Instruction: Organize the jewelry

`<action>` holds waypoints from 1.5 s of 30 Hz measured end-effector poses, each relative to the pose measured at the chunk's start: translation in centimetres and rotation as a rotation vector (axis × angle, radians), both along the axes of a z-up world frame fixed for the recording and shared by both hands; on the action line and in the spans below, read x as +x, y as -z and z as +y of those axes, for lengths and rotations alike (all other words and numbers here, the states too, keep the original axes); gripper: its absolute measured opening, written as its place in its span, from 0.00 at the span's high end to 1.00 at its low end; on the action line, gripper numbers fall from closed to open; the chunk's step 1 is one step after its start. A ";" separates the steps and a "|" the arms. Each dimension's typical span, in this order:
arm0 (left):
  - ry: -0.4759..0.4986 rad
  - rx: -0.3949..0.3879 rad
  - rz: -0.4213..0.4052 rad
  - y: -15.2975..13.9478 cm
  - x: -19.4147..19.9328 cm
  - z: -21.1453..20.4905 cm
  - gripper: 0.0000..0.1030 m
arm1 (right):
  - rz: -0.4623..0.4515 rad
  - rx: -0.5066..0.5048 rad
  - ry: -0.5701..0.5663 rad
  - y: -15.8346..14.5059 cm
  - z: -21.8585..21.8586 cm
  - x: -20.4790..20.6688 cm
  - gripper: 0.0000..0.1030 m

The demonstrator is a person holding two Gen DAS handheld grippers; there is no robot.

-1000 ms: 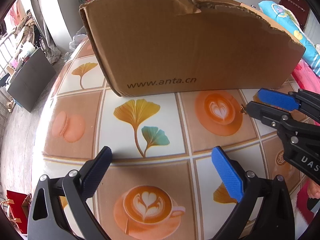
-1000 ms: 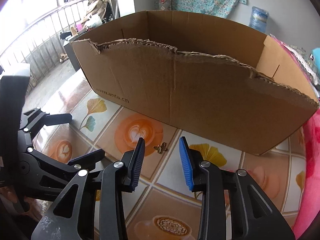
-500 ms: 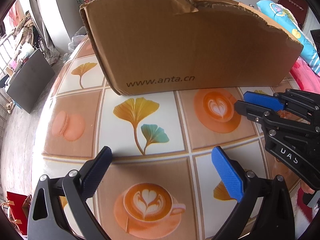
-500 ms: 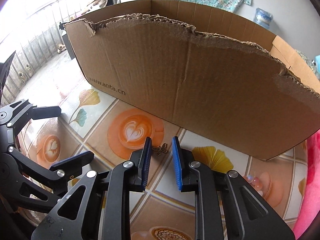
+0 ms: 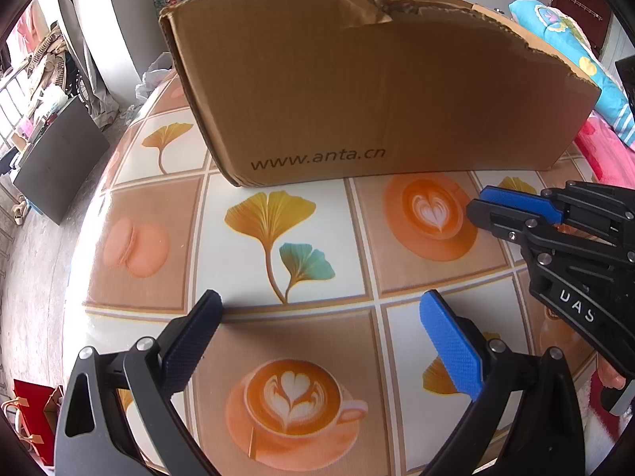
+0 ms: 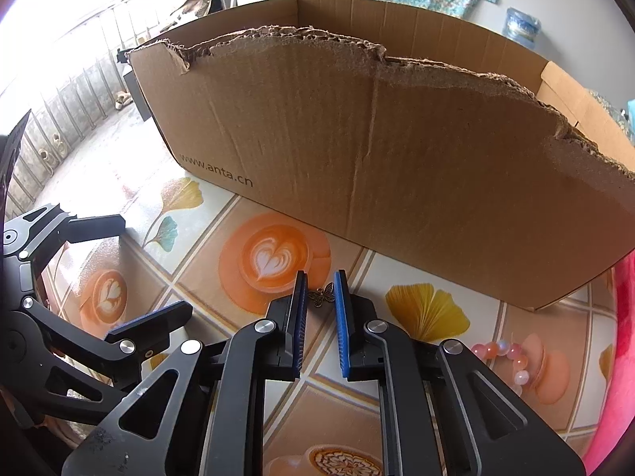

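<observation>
A small bronze butterfly charm [image 6: 322, 296] sits between the blue pads of my right gripper [image 6: 321, 289], whose jaws are nearly closed on it, low over the patterned table. In the left wrist view the right gripper [image 5: 482, 206] comes in from the right and the charm is hidden. A large open cardboard box [image 6: 389, 166] with a torn front rim stands just behind; it also shows in the left wrist view [image 5: 357, 91]. My left gripper [image 5: 321, 317] is wide open and empty above the table's near side.
A bracelet of pink and white beads [image 6: 504, 357] lies on the table to the right of my right gripper. The table [image 5: 278, 238] has a tile pattern of leaves and coffee cups. Pink bedding [image 5: 607, 154] lies to the right, beyond the table.
My right gripper's jaws have closed in from wide to a narrow gap around the butterfly charm and moved forward to it. The left gripper has stayed still and open.
</observation>
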State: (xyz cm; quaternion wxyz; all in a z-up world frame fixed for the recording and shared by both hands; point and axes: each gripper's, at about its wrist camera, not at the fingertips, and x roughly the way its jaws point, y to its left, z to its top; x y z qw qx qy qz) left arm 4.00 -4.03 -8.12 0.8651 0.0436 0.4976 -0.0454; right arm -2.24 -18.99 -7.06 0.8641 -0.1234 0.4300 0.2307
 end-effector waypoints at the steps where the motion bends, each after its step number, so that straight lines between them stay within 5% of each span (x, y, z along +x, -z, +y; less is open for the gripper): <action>1: 0.000 0.000 0.000 0.0 0.0 0.0 0.05 | 0.001 0.000 0.000 0.0 0.0 -0.1 0.89; 32: 0.018 -0.001 -0.019 0.0 -0.6 0.0 0.05 | 0.078 0.041 0.012 -0.7 -2.4 -2.0 0.89; 45: 0.046 -0.002 -0.040 0.0 -0.9 0.2 0.05 | 0.094 0.167 0.034 -1.1 -5.5 -4.8 0.87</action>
